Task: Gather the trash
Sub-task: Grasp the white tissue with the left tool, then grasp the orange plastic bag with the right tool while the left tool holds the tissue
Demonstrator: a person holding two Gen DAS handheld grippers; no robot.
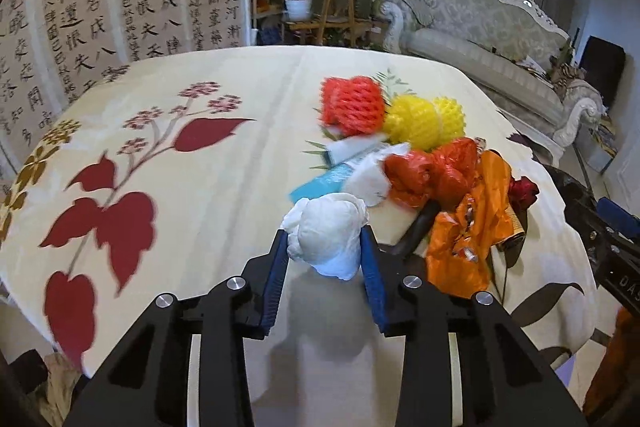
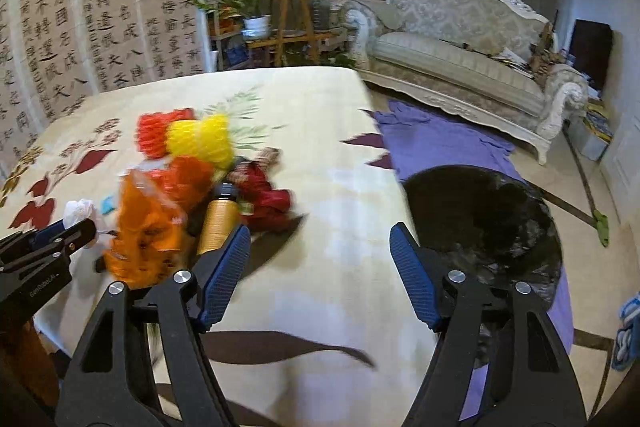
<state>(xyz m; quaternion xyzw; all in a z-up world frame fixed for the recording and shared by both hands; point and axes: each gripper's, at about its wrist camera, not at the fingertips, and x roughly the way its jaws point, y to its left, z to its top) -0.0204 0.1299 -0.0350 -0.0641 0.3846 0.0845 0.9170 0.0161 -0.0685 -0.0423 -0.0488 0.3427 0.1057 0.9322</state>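
Trash pile point(image 1: 420, 163) on floral-clothed table point(image 1: 224, 75)

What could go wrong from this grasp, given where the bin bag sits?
1. The left hand-held gripper pinches a soft white wad only at its fingertips; it may slip out in transit.
2. The black bag sits on the floor past the table edge, so a drop could miss it.
3. Crossing the pile, it may snag the orange bag.

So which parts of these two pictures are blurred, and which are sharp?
Left wrist view: the trash pile is motion-smeared, while the left tongs and the white wad they hold stay sharp. Right wrist view: the pile is blurred; the right tongs are crisp.
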